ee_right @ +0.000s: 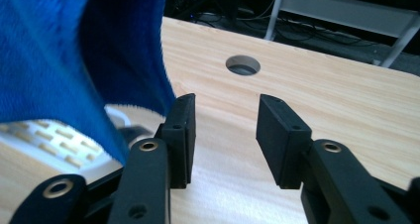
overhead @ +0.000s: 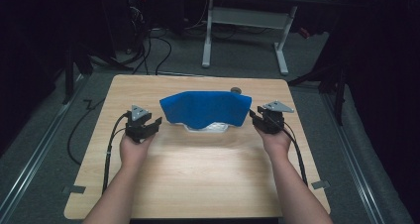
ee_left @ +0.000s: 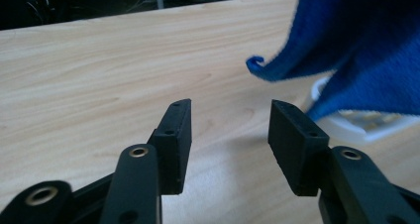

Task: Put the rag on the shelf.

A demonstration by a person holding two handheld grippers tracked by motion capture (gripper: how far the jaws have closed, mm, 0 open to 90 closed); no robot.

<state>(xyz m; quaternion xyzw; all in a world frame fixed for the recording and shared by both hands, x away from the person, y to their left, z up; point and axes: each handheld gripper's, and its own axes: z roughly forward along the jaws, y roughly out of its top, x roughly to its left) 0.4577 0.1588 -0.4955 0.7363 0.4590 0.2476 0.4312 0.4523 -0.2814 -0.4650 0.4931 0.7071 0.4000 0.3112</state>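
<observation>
Blue cloth (overhead: 205, 109) draped over white rack (overhead: 208, 128), both tongs empty, agape

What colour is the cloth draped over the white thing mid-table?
Solid blue cloth, fuzzy-textured with no pattern; clearest in the high view.

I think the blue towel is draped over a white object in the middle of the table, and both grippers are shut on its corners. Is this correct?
Not quite. The blue towel does lie over the white object, but neither gripper holds it: the left gripper and the right gripper are open, with bare table between the jaws, as both gripper views show.
</observation>
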